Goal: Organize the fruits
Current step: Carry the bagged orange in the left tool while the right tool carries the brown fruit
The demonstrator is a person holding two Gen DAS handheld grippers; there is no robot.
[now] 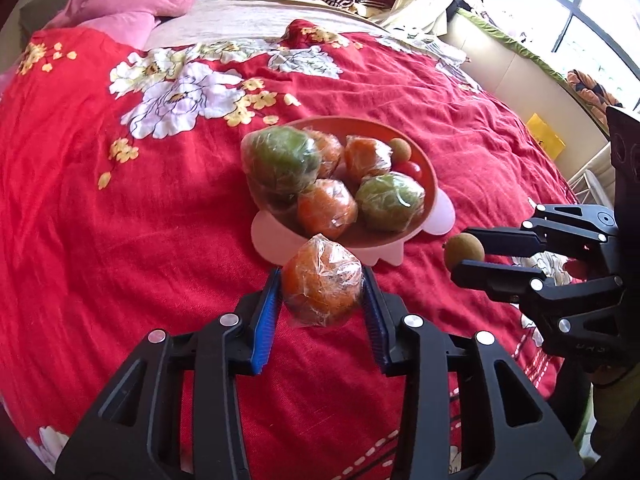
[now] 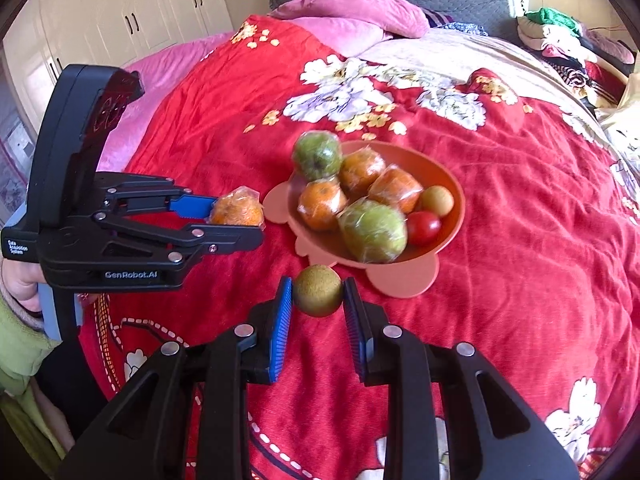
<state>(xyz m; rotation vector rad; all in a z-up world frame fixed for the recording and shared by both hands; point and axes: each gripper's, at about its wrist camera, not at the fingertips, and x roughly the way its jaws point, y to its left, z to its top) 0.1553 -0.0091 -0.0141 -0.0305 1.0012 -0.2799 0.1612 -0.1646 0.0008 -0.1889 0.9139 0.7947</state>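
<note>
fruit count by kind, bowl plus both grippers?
Wrapped orange fruit: 4, three in the bowl and one in the left gripper
Wrapped green fruit: 2
Small brown round fruit: 2, one in the bowl, one in the right gripper
Red tomato: 1
Total: 9

The black plastic left tongs are showing blue ribbed pads, silver screws and white "GenRobot.AI" lettering; the person is wearing a light-green fuzzy sleeve. The black right tongs match.
</note>
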